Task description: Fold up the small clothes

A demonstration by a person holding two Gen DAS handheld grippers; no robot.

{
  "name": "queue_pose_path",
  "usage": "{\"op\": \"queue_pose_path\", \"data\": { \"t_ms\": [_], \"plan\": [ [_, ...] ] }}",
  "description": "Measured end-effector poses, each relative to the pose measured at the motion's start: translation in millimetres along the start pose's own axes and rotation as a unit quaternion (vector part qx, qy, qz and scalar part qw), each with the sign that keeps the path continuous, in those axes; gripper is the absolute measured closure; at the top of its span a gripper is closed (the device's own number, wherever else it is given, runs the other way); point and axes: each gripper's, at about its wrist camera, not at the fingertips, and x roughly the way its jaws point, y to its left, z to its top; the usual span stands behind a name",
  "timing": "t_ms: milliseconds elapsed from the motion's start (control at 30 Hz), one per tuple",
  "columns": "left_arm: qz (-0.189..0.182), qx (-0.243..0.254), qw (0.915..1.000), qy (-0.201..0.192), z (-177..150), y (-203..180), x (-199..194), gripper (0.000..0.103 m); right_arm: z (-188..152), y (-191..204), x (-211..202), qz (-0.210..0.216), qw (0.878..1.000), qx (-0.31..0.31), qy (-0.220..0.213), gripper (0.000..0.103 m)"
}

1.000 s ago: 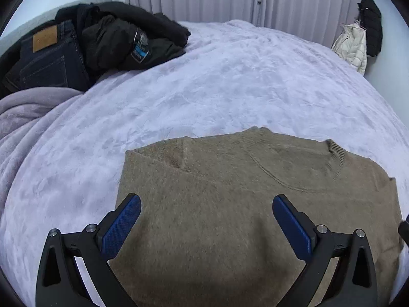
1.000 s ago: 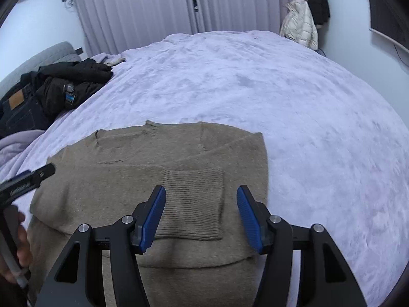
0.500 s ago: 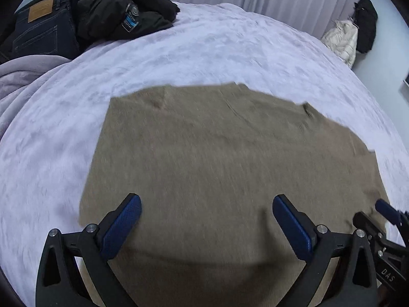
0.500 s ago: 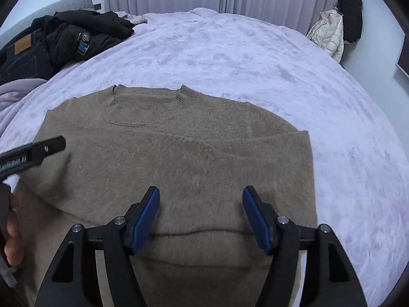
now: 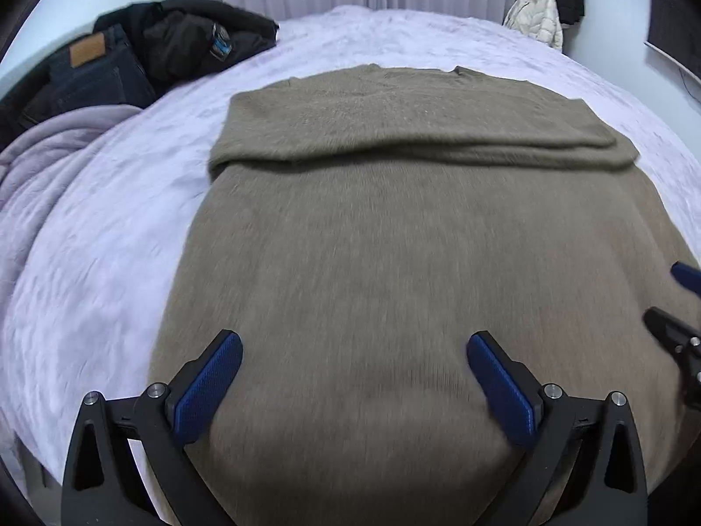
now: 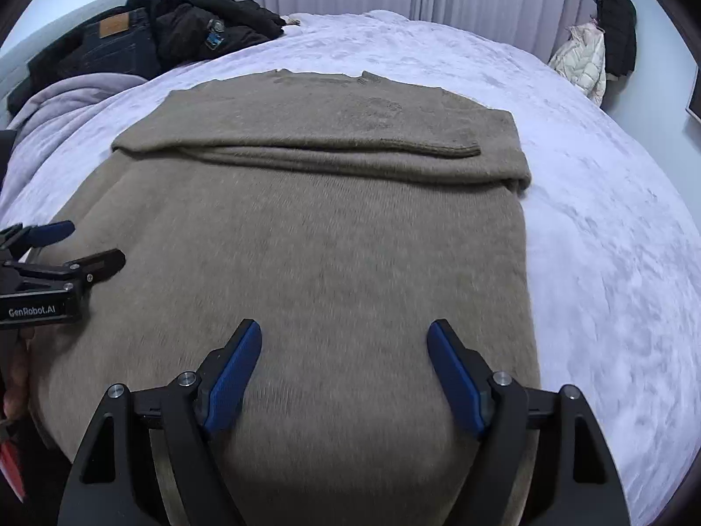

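An olive-brown knit sweater [image 5: 394,254] lies flat on the bed, collar at the far end, with its sleeves folded across the chest in a band [image 5: 416,149]. It also fills the right wrist view [image 6: 315,241]. My left gripper [image 5: 355,377] is open and empty above the sweater's near hem, left side. My right gripper [image 6: 344,368] is open and empty above the hem, right side. The left gripper also shows at the left edge of the right wrist view [image 6: 70,245], and a right fingertip [image 5: 688,276] shows in the left wrist view.
The bed has a pale lilac plush cover [image 5: 100,236]. Dark jeans and a black jacket [image 5: 144,57] are piled at the far left, next to a bunched lilac blanket [image 5: 57,144]. Coats [image 6: 587,61] hang by the far right wall. Curtains close off the back.
Both grippers have drawn back toward the sweater's near hem, so the whole garment now shows. Both stay open and empty. The sweater has not moved.
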Motion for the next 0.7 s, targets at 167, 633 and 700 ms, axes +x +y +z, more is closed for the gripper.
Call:
{"op": "queue_pose_path", "data": {
  "t_ms": [167,633,700],
  "plan": [
    [-0.012,-0.015,0.9998,0.003,-20,12,-13,0.0,-52,7,-31,0.004,0.998,-0.057,-0.022,0.022],
    [-0.012,-0.032,0.998,0.052,-81,20,-61,0.0,-104,19,-63,-0.02,0.996,-0.081,-0.043,0.022],
    [0.015,-0.019,0.9996,0.018,-82,19,-83,0.0,-105,33,-70,-0.049,0.99,-0.127,-0.035,0.022]
  ]
}}
